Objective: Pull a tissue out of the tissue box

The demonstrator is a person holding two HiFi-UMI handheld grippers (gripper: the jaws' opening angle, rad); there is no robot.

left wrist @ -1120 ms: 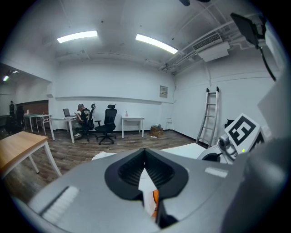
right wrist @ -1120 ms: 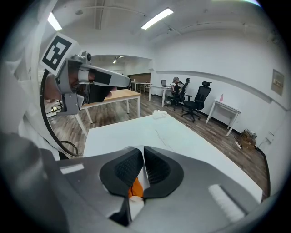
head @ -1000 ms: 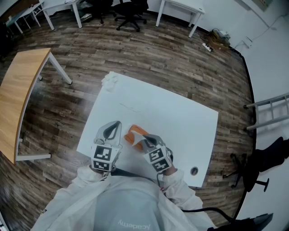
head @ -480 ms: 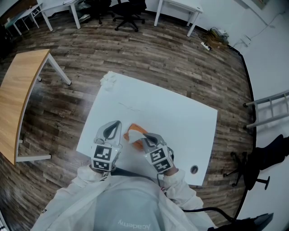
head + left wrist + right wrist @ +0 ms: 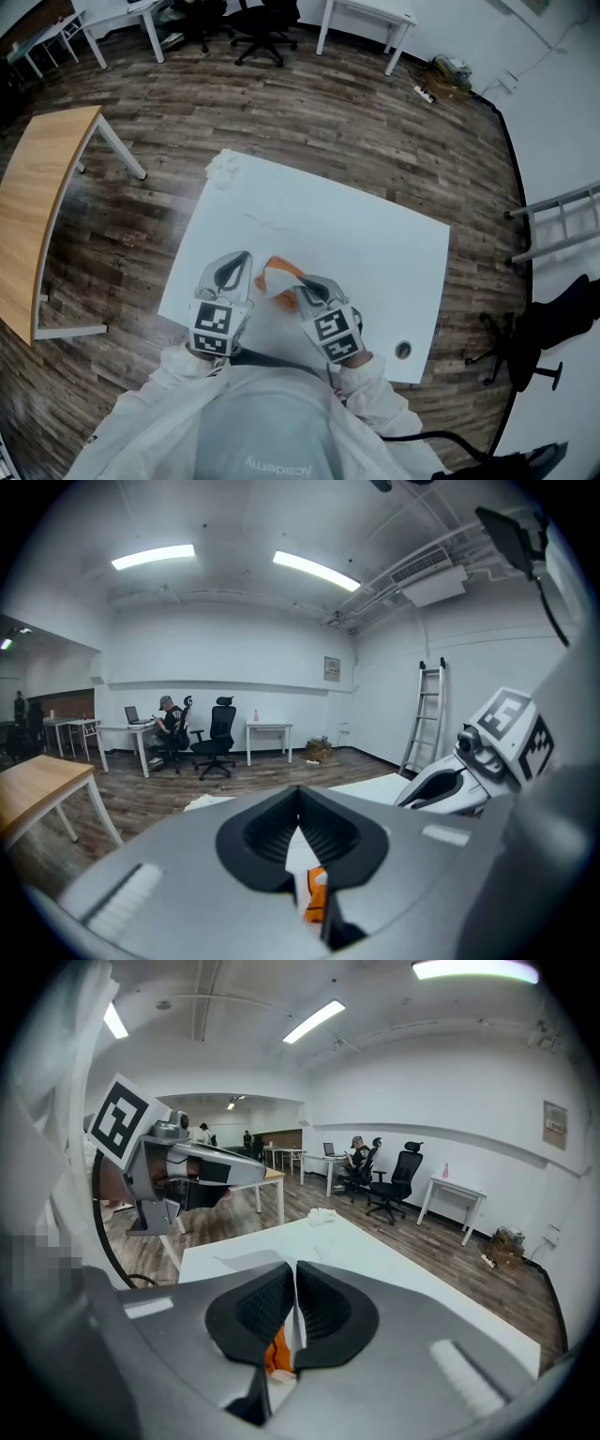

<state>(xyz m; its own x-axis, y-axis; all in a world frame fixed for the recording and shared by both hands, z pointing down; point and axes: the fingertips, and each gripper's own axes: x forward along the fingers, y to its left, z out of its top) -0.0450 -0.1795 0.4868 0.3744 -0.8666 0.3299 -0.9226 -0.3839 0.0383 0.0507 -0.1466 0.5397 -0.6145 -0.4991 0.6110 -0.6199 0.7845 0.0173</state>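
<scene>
Counted on white table (image 5: 375, 239): 1 orange tissue box (image 5: 284, 270) near front edge, 1 crumpled wad (image 5: 225, 169) at far corner. 2 grippers: left gripper (image 5: 247, 257) pressed together beside box; right gripper (image 5: 297, 289) pinching 1 tissue (image 5: 277, 287), lifted higher than 1 second ago.

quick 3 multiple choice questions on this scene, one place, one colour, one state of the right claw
1. The crumpled tissue lies on the white table at its: A far left corner; B middle; C near right corner.
2. The tissue box is: A blue; B orange; C green.
3. The right claw is: A wide open; B shut on a tissue; C shut on nothing.
Answers: 1 A, the head view shows it at that corner. 2 B, its orange side shows in the head view. 3 B, a white sheet is pinched between its jaws.
</scene>
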